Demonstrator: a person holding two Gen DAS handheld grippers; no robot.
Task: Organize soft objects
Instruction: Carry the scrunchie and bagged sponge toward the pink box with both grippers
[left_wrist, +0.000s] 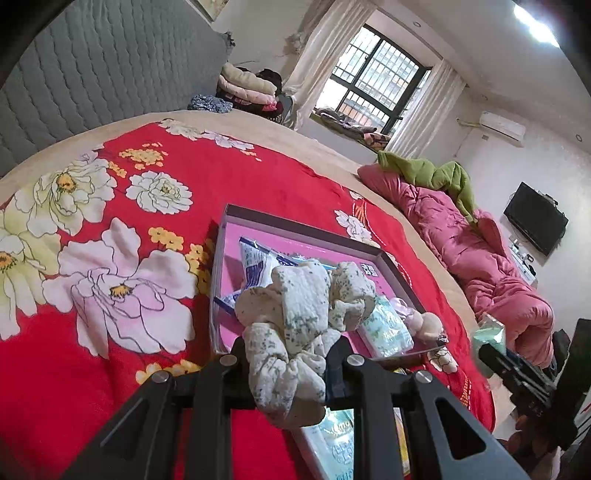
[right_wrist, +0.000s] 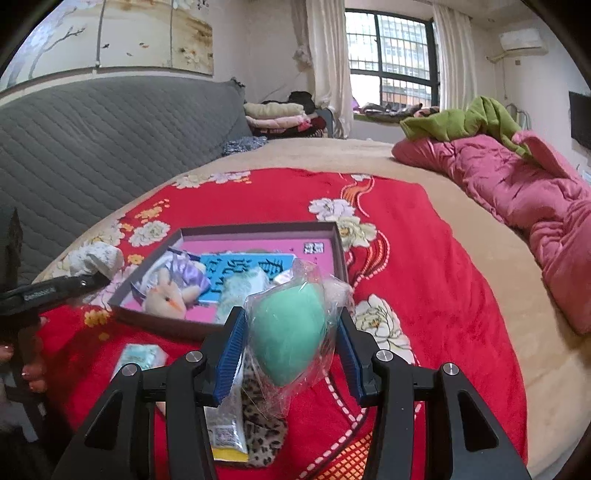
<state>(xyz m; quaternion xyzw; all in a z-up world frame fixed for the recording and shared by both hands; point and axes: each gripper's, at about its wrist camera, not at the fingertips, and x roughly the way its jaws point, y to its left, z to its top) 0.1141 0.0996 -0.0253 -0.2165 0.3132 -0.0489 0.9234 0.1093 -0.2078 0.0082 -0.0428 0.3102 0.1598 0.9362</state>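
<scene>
Left gripper (left_wrist: 288, 354) pinched a speckled cream scrunchie (left_wrist: 295, 317) and right gripper (right_wrist: 291, 332) clamped a bagged green sponge (right_wrist: 288, 332), each raised just short of the pink-lined box (right_wrist: 334, 236) ahead, presumably for dropping in beside the plush toy (right_wrist: 166, 295).

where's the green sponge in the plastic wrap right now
The green sponge is held between the right gripper fingers, above the red bedspread, just in front of the pink box.
</scene>
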